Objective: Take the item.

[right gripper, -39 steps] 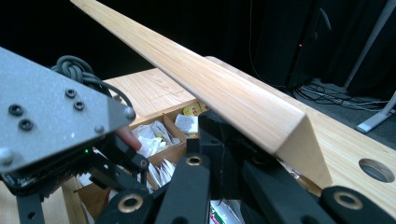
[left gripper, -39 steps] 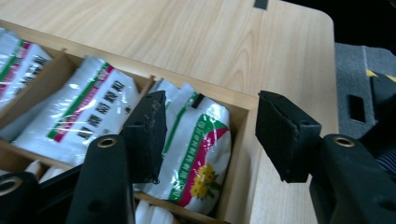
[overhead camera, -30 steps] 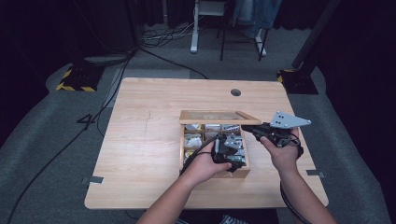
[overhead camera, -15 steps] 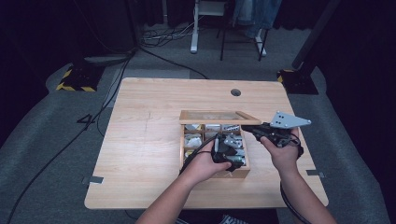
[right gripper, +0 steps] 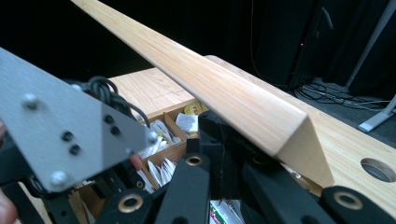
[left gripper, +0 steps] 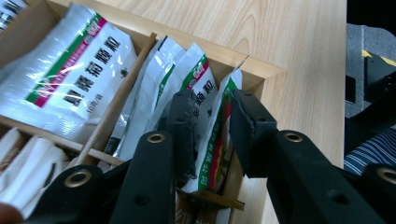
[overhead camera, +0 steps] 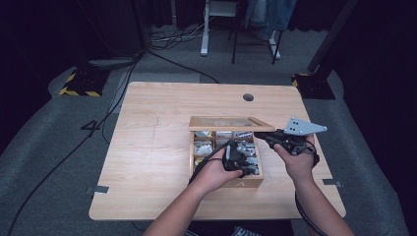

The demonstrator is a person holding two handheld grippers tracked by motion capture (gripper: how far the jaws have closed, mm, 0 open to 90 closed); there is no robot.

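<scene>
A wooden compartment box (overhead camera: 223,183) stands on the table with several tea sachets in it. Its lid (overhead camera: 231,123) is raised, and my right gripper (overhead camera: 268,136) is shut on the lid's right corner. In the right gripper view the lid (right gripper: 219,88) runs slantwise above the jaws of the right gripper (right gripper: 224,135). My left gripper (overhead camera: 241,160) reaches down into the box's right side. Its jaws have just been closing. In the left gripper view the left gripper (left gripper: 212,105) straddles an upright white sachet (left gripper: 215,140) with a green and red edge, still with a gap.
A larger flat sachet (left gripper: 74,84) lies in the neighbouring compartment. The table (overhead camera: 147,147) is bare wood left of the box, with a round cable hole (overhead camera: 248,97) at the back. A chair and cables stand on the floor beyond.
</scene>
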